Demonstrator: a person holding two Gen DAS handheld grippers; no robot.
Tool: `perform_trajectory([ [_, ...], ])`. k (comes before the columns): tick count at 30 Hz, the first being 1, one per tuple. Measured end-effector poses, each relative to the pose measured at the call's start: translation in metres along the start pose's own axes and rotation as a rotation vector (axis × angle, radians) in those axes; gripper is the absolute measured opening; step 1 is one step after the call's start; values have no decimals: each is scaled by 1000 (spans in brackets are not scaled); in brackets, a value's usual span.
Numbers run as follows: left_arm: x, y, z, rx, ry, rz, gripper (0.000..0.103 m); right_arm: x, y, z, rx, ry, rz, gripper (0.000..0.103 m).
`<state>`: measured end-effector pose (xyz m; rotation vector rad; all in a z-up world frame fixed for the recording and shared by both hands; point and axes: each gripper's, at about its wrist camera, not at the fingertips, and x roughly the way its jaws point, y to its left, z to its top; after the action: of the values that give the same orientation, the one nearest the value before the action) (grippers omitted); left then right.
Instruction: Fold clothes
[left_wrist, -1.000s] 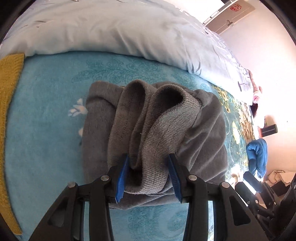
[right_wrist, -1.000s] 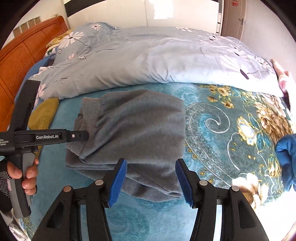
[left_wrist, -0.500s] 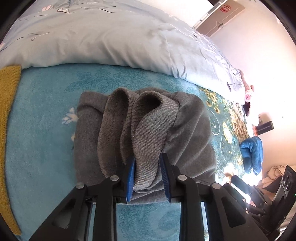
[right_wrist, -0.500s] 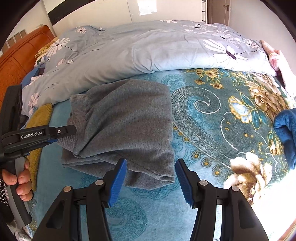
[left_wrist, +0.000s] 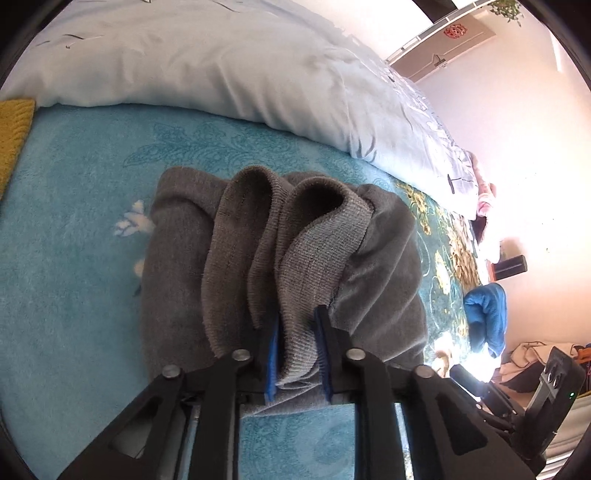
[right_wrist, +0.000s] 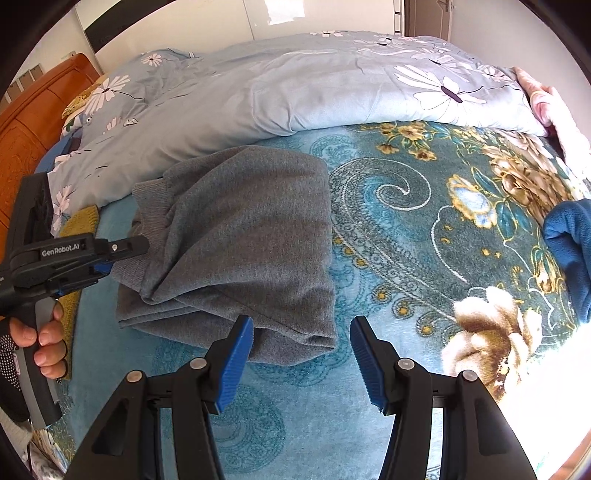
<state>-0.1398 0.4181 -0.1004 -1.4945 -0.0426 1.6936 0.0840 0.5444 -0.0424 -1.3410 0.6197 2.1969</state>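
Closing on the ribbed hem of the grey sweater, the left gripper has the knit fold pinched between its blue pads. The sweater lies partly folded on the teal floral blanket, just below the pale blue duvet. The right gripper hangs over the sweater's near corner, jaws apart with nothing clamped. A blue garment, possibly a fleece, sits at the blanket's right edge
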Motion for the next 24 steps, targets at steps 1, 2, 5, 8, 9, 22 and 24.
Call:
perform_trajectory([
  [1,-2,-2,-1,7,-19,1,10,0,0,0,1,1,0,58],
  [2,-5,-4,0,9,-39,0,9,1,0,0,1,1,0,58],
  [5,-22,-8,8,-1,-115,-11,7,1,0,1,3,0,2,58],
  [8,-53,3,17,-62,-223,-23,6,0,0,3,5,-3,2,58],
  [9,-60,11,18,-90,-245,0,5,-1,-1,4,6,-5,2,58],
  [22,-45,35,11,-32,-153,67,6,7,-11,4,56,12,14,58],
  [24,-34,20,20,32,-130,44,21,7,-11,4,57,17,15,58],
])
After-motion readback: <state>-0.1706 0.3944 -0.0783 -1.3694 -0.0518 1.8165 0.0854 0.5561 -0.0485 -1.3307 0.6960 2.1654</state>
